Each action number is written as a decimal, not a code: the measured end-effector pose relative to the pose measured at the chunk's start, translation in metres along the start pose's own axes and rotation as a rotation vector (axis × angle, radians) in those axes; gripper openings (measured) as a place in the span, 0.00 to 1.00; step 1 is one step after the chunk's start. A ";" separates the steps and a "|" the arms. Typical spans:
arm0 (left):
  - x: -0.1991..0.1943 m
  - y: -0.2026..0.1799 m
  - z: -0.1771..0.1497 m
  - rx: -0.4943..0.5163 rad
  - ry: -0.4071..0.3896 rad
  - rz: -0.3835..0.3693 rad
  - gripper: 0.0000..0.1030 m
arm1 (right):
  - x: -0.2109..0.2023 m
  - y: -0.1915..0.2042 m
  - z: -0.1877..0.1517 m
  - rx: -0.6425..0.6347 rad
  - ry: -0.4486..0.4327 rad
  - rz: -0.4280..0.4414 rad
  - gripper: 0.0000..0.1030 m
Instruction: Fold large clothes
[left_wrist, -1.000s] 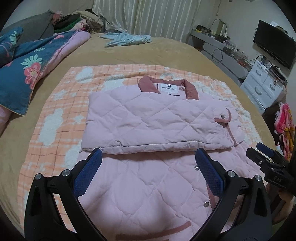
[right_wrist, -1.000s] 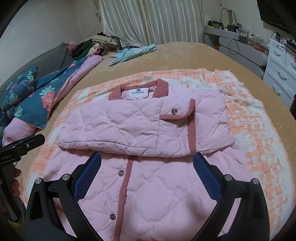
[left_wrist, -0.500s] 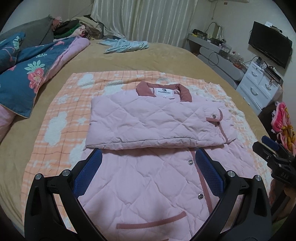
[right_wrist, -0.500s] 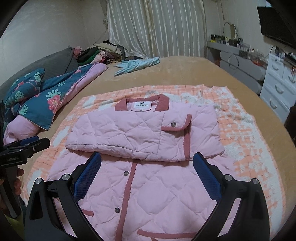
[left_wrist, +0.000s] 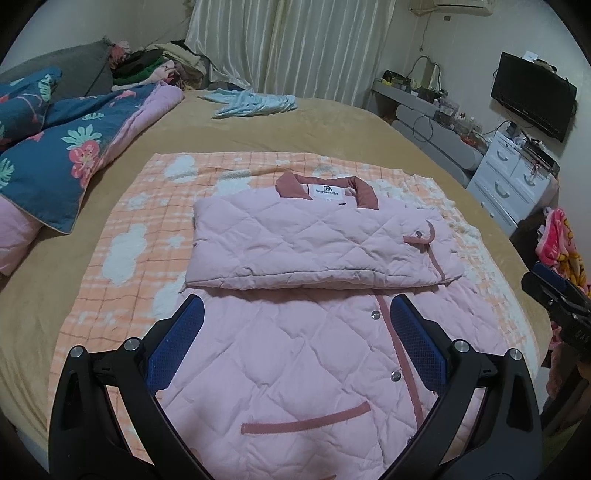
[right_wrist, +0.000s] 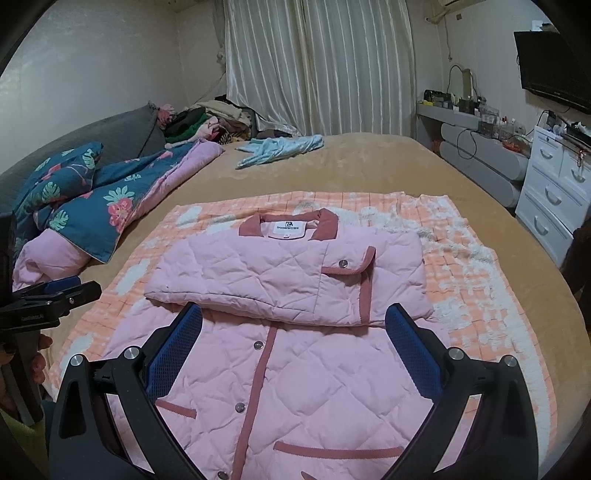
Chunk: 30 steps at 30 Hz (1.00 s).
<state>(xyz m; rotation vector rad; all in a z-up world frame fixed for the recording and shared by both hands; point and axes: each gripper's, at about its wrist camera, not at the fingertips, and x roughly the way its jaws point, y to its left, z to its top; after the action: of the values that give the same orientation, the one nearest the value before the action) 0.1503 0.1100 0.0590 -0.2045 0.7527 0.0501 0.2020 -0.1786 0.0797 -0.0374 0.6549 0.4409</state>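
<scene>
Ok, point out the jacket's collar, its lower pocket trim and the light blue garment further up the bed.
collar (right_wrist: 328, 223): right wrist view, its right flap.
lower pocket trim (left_wrist: 306, 418): left wrist view, mid-strip.
light blue garment (right_wrist: 282, 148): right wrist view, its middle.

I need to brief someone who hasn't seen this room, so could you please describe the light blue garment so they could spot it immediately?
Start with the big tan bed and look to its far end, near the white curtains. The light blue garment lies crumpled there, by itself on the bare cover. Unlike the pink quilted jacket on the orange checked blanket, it is unfolded, thin and pale aqua.
</scene>
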 end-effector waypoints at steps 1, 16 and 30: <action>-0.003 0.000 -0.001 0.001 -0.005 0.002 0.92 | -0.003 0.000 -0.001 -0.003 -0.004 0.000 0.96; -0.024 -0.005 -0.032 0.012 -0.044 0.019 0.92 | -0.035 -0.009 -0.019 -0.024 -0.041 -0.020 0.96; -0.022 -0.002 -0.063 0.050 -0.022 0.059 0.92 | -0.044 -0.022 -0.052 -0.045 -0.010 -0.052 0.96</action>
<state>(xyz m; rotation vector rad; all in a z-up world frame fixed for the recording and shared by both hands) 0.0921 0.0964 0.0298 -0.1342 0.7368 0.0893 0.1494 -0.2247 0.0624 -0.0941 0.6324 0.4058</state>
